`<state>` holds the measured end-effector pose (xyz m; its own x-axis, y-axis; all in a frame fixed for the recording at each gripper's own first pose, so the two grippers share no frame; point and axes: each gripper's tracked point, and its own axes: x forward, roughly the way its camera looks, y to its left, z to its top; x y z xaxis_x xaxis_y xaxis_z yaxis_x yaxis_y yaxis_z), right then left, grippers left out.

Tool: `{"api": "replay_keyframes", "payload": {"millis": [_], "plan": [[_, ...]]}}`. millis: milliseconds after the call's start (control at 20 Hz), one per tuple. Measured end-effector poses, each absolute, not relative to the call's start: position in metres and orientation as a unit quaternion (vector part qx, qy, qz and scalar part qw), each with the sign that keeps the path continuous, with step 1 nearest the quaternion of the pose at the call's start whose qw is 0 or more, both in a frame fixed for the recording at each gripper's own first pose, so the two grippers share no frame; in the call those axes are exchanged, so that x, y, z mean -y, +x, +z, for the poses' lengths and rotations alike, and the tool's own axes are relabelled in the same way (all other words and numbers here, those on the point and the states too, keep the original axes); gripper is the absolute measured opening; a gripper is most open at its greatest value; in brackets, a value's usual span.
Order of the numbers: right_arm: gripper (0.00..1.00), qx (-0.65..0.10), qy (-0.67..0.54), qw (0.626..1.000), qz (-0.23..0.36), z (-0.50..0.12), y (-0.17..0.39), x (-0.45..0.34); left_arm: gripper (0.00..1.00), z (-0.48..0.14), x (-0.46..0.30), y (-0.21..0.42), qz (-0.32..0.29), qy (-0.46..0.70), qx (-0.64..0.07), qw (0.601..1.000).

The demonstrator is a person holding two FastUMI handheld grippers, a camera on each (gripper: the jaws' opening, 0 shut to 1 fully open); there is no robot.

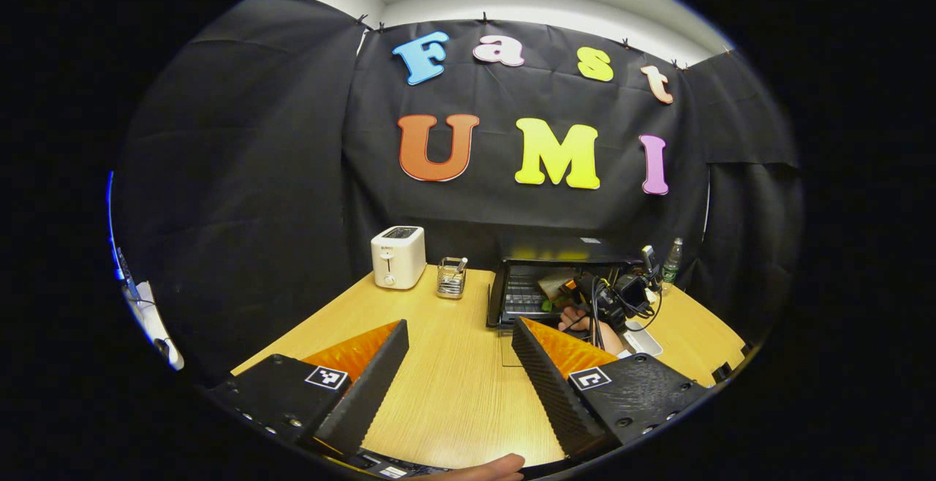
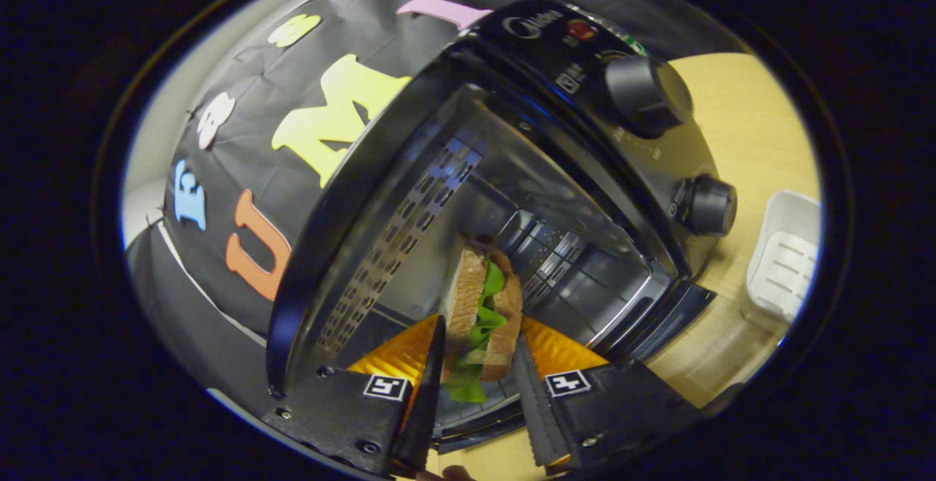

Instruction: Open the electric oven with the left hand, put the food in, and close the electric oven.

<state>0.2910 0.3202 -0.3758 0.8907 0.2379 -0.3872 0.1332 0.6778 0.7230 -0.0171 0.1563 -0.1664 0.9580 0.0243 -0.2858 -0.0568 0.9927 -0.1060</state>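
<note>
Sandwich (image 2: 482, 313) clamped between right jaws.

Left tool (image 1: 459, 364) gapes above the table (image 1: 453, 393), facing the open oven (image 1: 541, 283).

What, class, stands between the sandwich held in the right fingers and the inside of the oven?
Nothing visible. The oven is open, and the sandwich, held by the right gripper, is at the mouth of the cavity, with the way ahead of it free.
</note>
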Motion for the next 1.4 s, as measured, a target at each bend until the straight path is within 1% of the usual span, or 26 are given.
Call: {"api": "replay_keyframes", "payload": {"millis": [50,100,200,250,300,400,550,600,650,700,850,1050,1150,1200,1250,1350,1400], "plan": [[0.51,-0.244,0.367,0.897,0.040,-0.375,0.291,-0.322,0.94,-0.167,-0.157,-0.016,0.022,-0.060,-0.144,0.988],[0.62,-0.252,0.333,0.908,0.041,-0.377,0.292,-0.320,0.94,-0.169,-0.158,-0.016,0.023,-0.061,-0.145,0.987],[0.73,-0.256,0.283,0.923,0.042,-0.380,0.291,-0.318,0.94,-0.173,-0.158,-0.016,0.025,-0.063,-0.150,0.986],[0.77,-0.259,0.261,0.929,0.045,-0.382,0.292,-0.322,0.94,-0.174,-0.158,-0.014,0.025,-0.065,-0.151,0.986],[0.84,-0.261,0.246,0.932,0.048,-0.381,0.293,-0.323,0.94,-0.175,-0.159,-0.015,0.026,-0.067,-0.153,0.986],[0.90,-0.264,0.223,0.936,0.064,-0.382,0.293,-0.326,0.94,-0.180,-0.161,-0.016,0.027,-0.069,-0.159,0.984],[0.96,-0.278,0.167,0.942,0.089,-0.386,0.288,-0.339,0.94,-0.185,-0.165,-0.018,0.032,-0.069,-0.168,0.983],[0.96,-0.285,0.141,0.944,0.093,-0.387,0.287,-0.340,0.94,-0.187,-0.166,-0.018,0.035,-0.070,-0.170,0.982],[1.00,-0.294,0.112,0.945,0.091,-0.391,0.285,-0.336,0.94,-0.187,-0.168,-0.017,0.036,-0.071,-0.170,0.982],[0.96,-0.303,0.089,0.944,0.090,-0.395,0.284,-0.334,0.94,-0.187,-0.167,-0.016,0.037,-0.071,-0.170,0.982],[0.96,-0.333,0.047,0.937,0.097,-0.396,0.279,-0.335,0.94,-0.191,-0.167,-0.016,0.036,-0.069,-0.171,0.982],[0.96,-0.373,0.016,0.922,0.101,-0.390,0.262,-0.329,0.94,-0.195,-0.166,-0.015,0.033,-0.064,-0.179,0.981],[0.97,-0.389,0.004,0.917,0.093,-0.388,0.253,-0.319,0.94,-0.195,-0.163,-0.012,0.034,-0.061,-0.179,0.981],[0.97,-0.393,0.005,0.915,0.091,-0.386,0.250,-0.315,0.94,-0.196,-0.161,-0.014,0.032,-0.061,-0.179,0.981],[1.00,-0.392,0.006,0.916,0.091,-0.381,0.249,-0.309,0.94,-0.195,-0.158,-0.016,0.029,-0.060,-0.179,0.982],[1.00,-0.388,0.003,0.917,0.095,-0.369,0.242,-0.299,0.94,-0.194,-0.151,-0.015,0.023,-0.058,-0.179,0.982],[0.97,-0.388,0.004,0.916,0.100,-0.364,0.236,-0.295,0.94,-0.195,-0.147,-0.016,0.020,-0.056,-0.179,0.982]]}}
